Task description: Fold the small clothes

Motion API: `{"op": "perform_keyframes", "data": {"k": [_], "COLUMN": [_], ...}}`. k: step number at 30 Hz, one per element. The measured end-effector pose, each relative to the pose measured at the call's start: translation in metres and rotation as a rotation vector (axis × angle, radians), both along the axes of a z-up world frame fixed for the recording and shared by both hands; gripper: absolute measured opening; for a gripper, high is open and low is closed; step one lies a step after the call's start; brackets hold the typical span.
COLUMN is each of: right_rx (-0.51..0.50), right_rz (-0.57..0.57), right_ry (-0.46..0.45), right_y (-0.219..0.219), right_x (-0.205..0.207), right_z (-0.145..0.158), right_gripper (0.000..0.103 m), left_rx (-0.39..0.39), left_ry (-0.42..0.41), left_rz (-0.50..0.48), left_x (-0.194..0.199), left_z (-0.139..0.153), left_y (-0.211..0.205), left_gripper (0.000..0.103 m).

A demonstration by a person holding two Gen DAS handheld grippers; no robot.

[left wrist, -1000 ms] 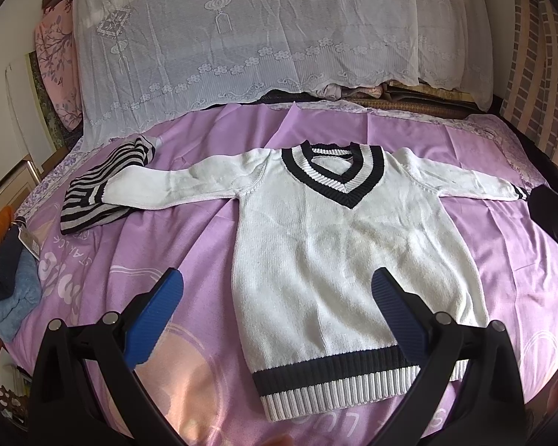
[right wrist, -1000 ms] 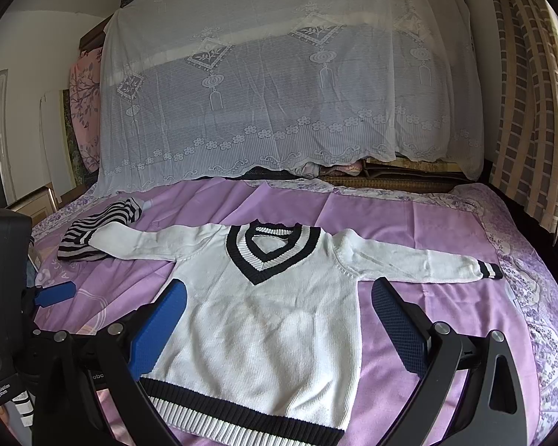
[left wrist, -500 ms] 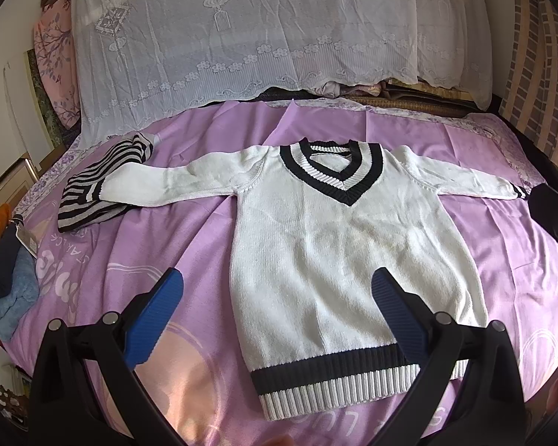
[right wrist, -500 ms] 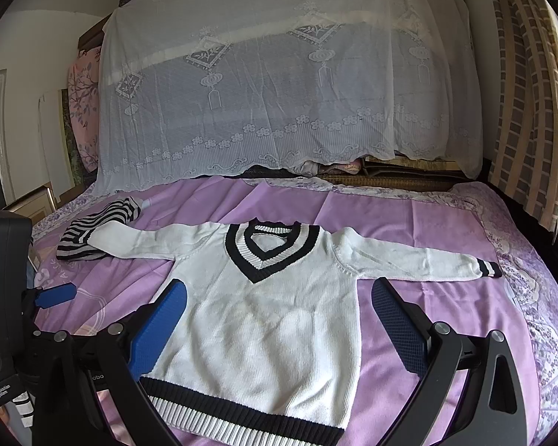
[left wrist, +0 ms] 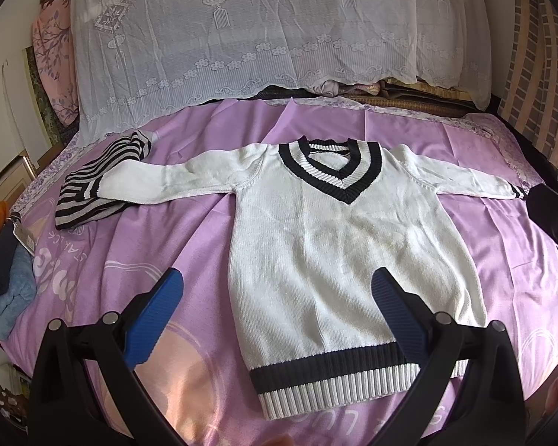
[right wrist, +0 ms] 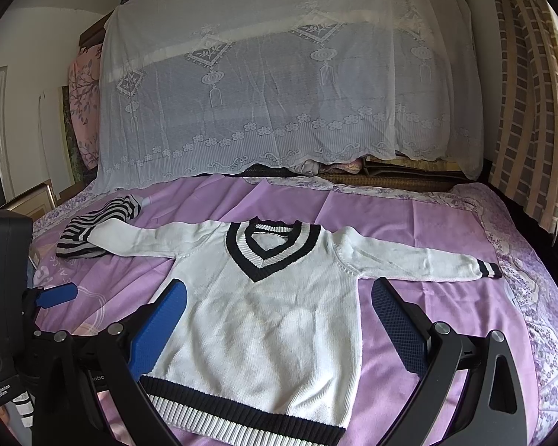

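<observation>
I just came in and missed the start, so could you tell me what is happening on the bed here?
A person holds two sets of tongs above a purple bedsheet, about to fold a small white sweater that lies spread flat, face up, sleeves out to both sides. The left tongs and the right tongs are both open and hold nothing. No fold has been made yet. The sweater's sleeve on the camera's left rests on a striped garment lying at that side.

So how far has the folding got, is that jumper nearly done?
Barely begun. The white sweater is spread flat on the purple bedsheet, both sleeves out, no fold yet. The left gripper and right gripper hover over it, jaws open and empty. A striped garment at the left sleeve end looks folded. All the sweater's folds remain.
</observation>
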State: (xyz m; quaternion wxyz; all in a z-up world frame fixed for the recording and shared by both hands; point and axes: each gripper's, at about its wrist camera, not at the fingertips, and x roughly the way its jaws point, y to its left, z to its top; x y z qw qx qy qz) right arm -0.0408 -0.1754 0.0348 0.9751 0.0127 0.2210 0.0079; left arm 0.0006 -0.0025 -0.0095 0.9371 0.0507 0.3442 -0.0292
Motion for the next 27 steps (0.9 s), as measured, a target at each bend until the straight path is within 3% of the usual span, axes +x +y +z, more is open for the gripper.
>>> {"op": "perform_keyframes", "data": {"k": [27], "right_rx": [-0.002], "right_rz": [0.001], "right_ry": [0.001], "right_y": [0.0008], "right_x": [-0.0011], "right_z": [0.0003], "right_gripper": [0.1], "left_rx": [-0.003], "left_ry": [0.003], "left_rz": [-0.001], "left_x": [0.0], "left_z": [-0.0004], "left_y": [-0.0005], "left_gripper": [0.099]}}
